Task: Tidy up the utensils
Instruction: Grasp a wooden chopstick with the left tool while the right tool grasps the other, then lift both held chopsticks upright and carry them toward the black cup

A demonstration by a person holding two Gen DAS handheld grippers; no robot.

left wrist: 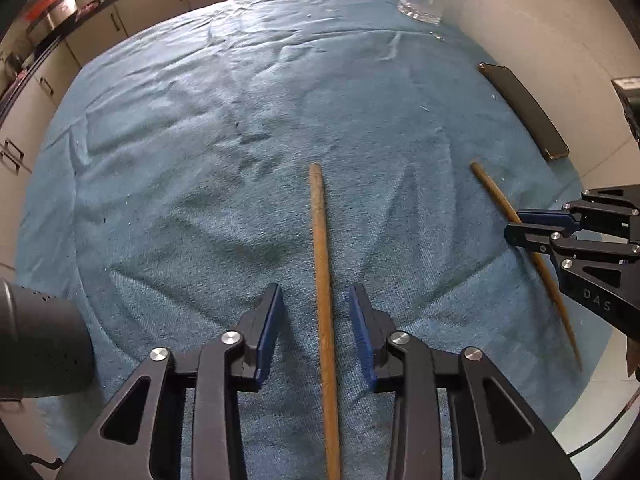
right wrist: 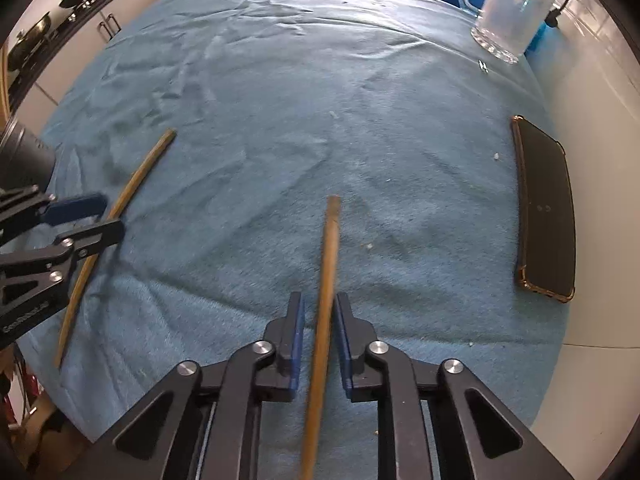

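Chopsticks: we see two wooden sticks lying well apart on the blue cloth (left wrist: 200, 120), one chopstick (left wrist: 324, 320) under our left hand, the other chopstick (right wrist: 326, 280) under our right.
Left hand-held gripper (left wrist: 316, 332): jaws parted, astride its stick, pads clear of the wood.
Right hand-held gripper (right wrist: 319, 336): nearly closed on its stick (slim gaps show beside the wood; we cannot tell whether it grips).
Worktop: cloth-covered, rumpled.
Beyond: a glass mug (right wrist: 508, 12) at the far edge, a dark phone (right wrist: 548, 208) along the right side.
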